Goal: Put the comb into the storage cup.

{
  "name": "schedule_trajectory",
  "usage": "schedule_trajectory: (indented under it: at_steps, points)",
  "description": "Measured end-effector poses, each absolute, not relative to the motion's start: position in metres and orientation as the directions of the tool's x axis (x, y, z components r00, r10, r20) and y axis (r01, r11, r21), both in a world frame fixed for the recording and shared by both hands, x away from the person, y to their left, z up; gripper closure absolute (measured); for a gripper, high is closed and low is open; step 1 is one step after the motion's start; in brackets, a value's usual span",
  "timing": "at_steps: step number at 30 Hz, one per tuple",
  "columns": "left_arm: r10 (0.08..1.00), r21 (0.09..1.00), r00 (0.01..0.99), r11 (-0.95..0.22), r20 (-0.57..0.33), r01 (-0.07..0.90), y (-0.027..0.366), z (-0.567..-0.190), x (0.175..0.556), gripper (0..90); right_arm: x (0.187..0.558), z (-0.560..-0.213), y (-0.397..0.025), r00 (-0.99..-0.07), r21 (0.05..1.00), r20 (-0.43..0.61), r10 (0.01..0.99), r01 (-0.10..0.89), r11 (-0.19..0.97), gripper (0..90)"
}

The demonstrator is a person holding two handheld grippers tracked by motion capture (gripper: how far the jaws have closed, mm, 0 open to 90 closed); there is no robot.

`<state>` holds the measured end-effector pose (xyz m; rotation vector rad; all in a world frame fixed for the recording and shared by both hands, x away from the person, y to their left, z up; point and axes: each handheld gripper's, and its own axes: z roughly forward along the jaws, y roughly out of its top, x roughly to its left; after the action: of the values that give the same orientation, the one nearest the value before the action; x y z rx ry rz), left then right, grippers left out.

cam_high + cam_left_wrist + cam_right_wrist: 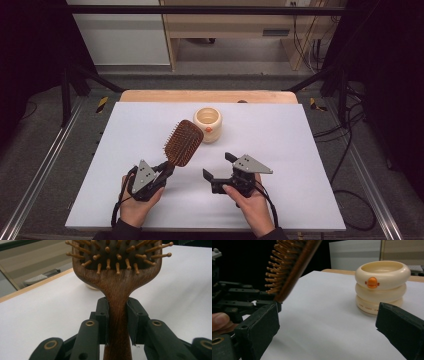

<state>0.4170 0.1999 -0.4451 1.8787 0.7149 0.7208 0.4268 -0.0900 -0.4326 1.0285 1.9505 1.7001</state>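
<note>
A brown wooden paddle hairbrush (183, 142) with pale bristles is held up off the white table, its head tilted toward the far right. My left gripper (165, 172) is shut on its handle (117, 315), the jaws pressing both sides just below the head. A cream ring-shaped cup (208, 124) with an orange knob stands on the table beyond the brush, also in the right gripper view (382, 286). My right gripper (218, 166) is open and holds nothing, to the right of the brush and pointing left toward it (289, 270).
The white table top (280, 150) ends in a wooden strip (207, 96) at the far side. Metal frame rails and cables lie on the floor at both sides. A cabinet and a white panel stand beyond the table.
</note>
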Motion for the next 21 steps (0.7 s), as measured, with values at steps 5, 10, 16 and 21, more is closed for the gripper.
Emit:
schedule_trajectory:
  at_steps: [5,10,16,21]
  points:
    - [0.729,0.921,0.666,-0.354,0.161,0.165,0.196,-0.446,0.416,72.7,0.426,-0.426,-0.085,-0.682,0.96,0.196,0.704,0.281,0.006,5.9]
    - [0.727,0.92,0.666,-0.358,0.17,0.157,0.193,-0.446,0.414,72.7,0.427,-0.417,-0.08,-0.694,0.96,0.19,0.694,0.278,0.014,5.6]
    - [0.719,0.92,0.67,-0.366,0.182,0.143,0.192,-0.446,0.412,72.7,0.429,-0.412,-0.076,-0.681,0.957,0.183,0.709,0.289,0.03,5.8]
    - [0.718,0.921,0.67,-0.368,0.19,0.132,0.19,-0.445,0.411,72.7,0.431,-0.41,-0.073,-0.683,0.954,0.192,0.705,0.297,0.028,5.8]
